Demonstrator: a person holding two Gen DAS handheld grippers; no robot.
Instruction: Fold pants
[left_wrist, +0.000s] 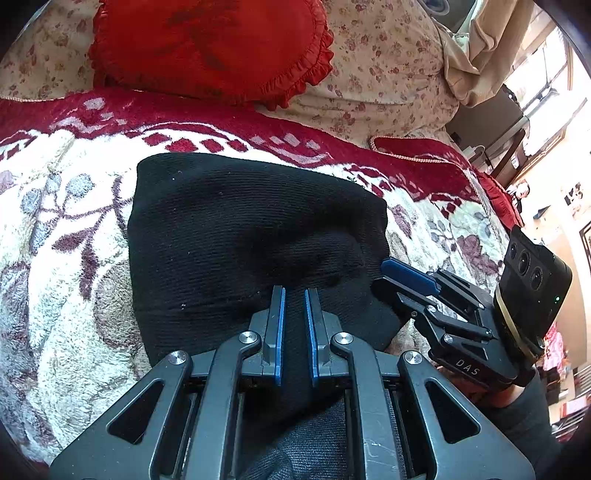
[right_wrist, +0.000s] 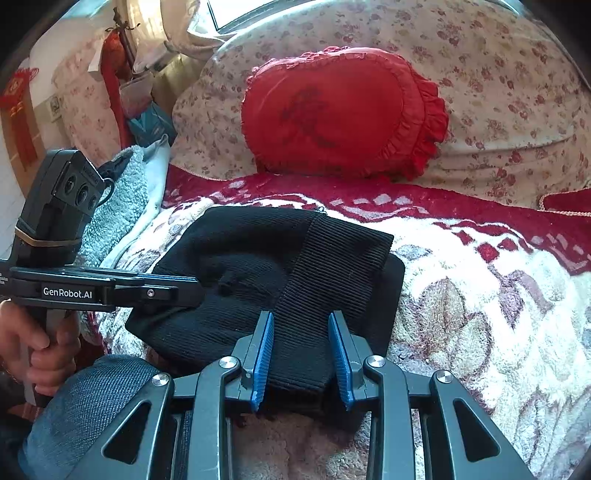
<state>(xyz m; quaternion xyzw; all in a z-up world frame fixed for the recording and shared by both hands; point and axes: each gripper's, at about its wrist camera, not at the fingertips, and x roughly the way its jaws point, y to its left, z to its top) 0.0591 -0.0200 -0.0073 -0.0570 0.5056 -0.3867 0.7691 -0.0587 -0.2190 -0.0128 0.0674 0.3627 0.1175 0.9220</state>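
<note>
Folded black pants (left_wrist: 251, 236) are being kept flat on the bed's blanket (left_wrist: 55, 295); the left claw (left_wrist: 294, 295) is being held slightly spread over them, the right claw (right_wrist: 301, 321) spread astride the ribbed waistband

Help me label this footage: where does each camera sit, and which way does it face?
Left wrist: on the left gripper, facing the black pants; the right gripper and person's wrist show at right.
Right wrist: on the right gripper, facing the ribbed waistband; left gripper and holding hand show.
Shared: pants, red cushion, patterned blanket.
</note>
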